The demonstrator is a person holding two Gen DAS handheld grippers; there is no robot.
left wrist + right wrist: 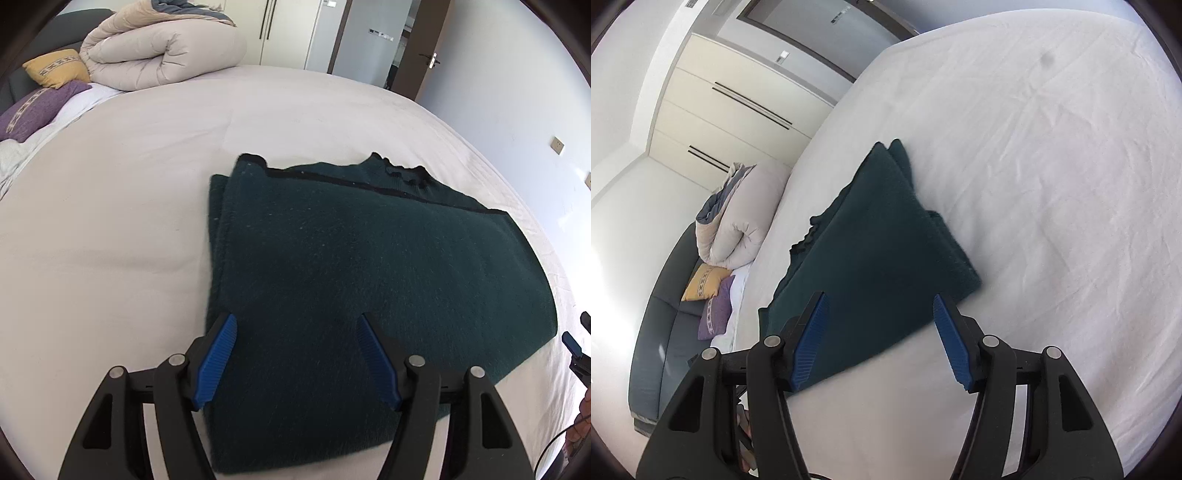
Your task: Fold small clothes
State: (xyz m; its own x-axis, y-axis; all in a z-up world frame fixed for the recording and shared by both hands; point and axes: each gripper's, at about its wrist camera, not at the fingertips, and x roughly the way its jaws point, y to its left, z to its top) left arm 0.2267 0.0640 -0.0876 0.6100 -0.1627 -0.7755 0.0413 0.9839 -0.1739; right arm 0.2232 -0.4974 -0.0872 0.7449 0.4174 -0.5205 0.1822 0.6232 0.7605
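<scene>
A dark green fuzzy garment [351, 266] lies folded flat on the white bed sheet [110, 206], with a black-trimmed edge and collar at its far side. My left gripper [297, 325] is open and empty, hovering over the garment's near left part. In the right wrist view the same garment [871, 266] lies ahead, and my right gripper [879, 302] is open and empty above its near corner. The tip of the right gripper [576, 343] shows at the right edge of the left wrist view.
A rolled beige duvet [159, 48], a yellow pillow [57, 68] and a purple pillow [33, 110] lie at the head of the bed. A dark headboard [665, 332] runs behind them. Wardrobe doors [738, 103] and a door [424, 55] stand beyond the bed.
</scene>
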